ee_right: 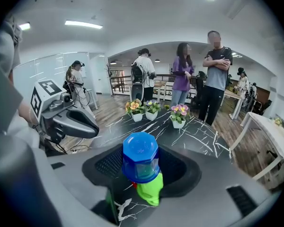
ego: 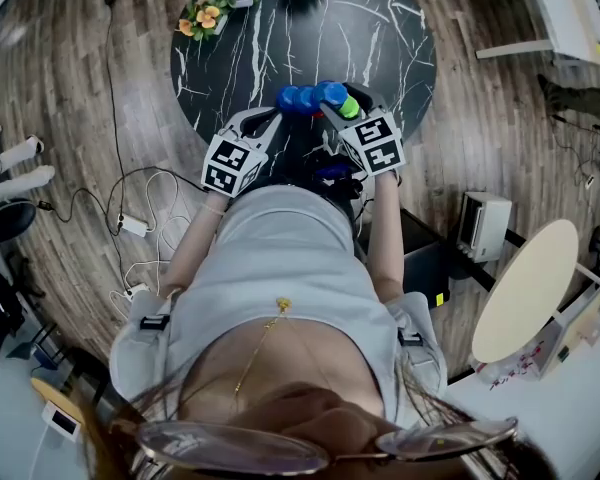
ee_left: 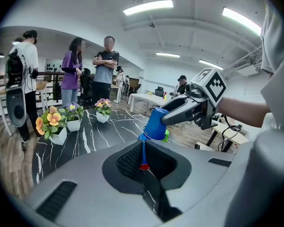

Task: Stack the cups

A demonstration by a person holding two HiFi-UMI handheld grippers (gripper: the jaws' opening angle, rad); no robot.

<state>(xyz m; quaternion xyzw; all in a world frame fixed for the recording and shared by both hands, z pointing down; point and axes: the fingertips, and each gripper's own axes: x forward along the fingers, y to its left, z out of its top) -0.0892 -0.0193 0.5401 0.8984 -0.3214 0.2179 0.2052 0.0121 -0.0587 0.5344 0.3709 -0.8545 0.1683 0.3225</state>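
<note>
Mid-stack I'd say: right hand-held gripper (ee_right: 141, 171) grips the blue cup (ee_right: 140, 150) over the worktop (ego: 380, 38), green cup (ee_right: 150, 190) nested under it. Left hand-held gripper (ee_left: 143, 162) pinches a thin blue edge (ee_left: 143, 149). Not seated yet.

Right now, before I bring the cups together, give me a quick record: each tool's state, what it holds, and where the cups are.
left tool: shut on a thin blue edge, red bit below
right tool: shut on blue cup, base toward its camera
green cup: sticks out beneath the blue cup; nested or not, cannot tell
place: both tools over the black table
far side: flower pots
</note>
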